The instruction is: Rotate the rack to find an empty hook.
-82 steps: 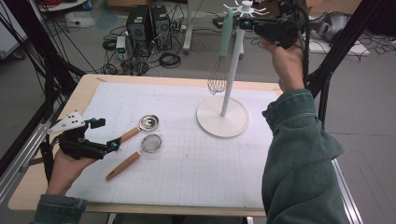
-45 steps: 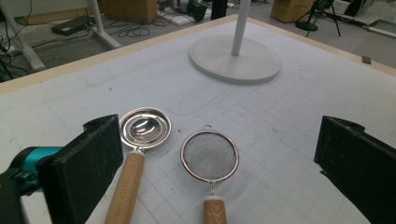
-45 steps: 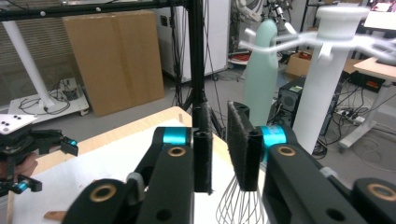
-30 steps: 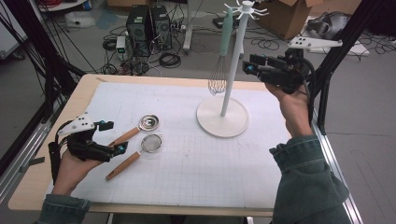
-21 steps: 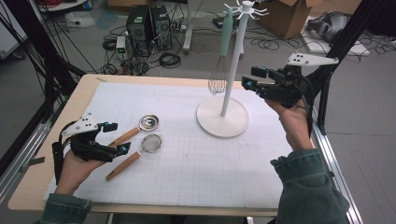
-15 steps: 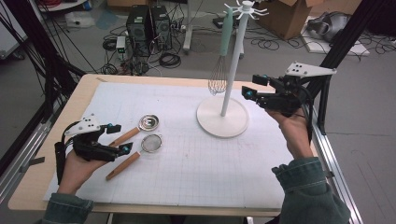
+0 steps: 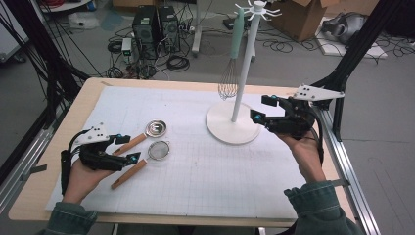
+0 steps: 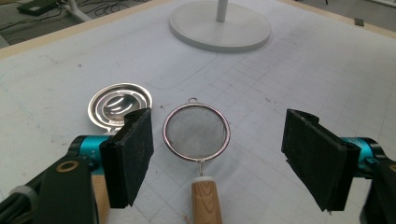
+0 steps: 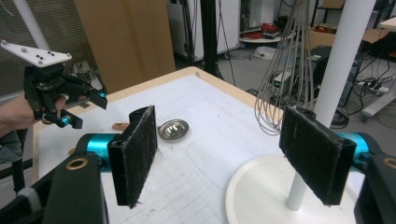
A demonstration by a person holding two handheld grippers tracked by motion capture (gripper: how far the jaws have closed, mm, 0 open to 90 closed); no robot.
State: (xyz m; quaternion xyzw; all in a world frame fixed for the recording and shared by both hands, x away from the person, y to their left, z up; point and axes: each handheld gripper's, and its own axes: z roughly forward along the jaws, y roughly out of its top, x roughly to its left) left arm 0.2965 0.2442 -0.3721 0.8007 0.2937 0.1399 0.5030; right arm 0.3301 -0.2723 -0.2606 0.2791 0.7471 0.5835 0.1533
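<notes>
The left gripper (image 8: 215, 158), jaws wide, hovers over the mesh strainer (image 8: 196, 131) lying beside the metal skimmer (image 8: 120, 102); better to close squarely on its wooden handle (image 8: 205, 203). Farther off, the right gripper (image 7: 264, 109) waits agape beside the whisk (image 7: 229, 81) hanging on the stand (image 7: 234, 128).

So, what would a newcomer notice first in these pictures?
Probably the tall white stand at the table's far right, with a wire whisk hanging from a hook. Then the mesh strainer lying between the open left gripper jaws, a slotted metal spoon beside it.
</notes>
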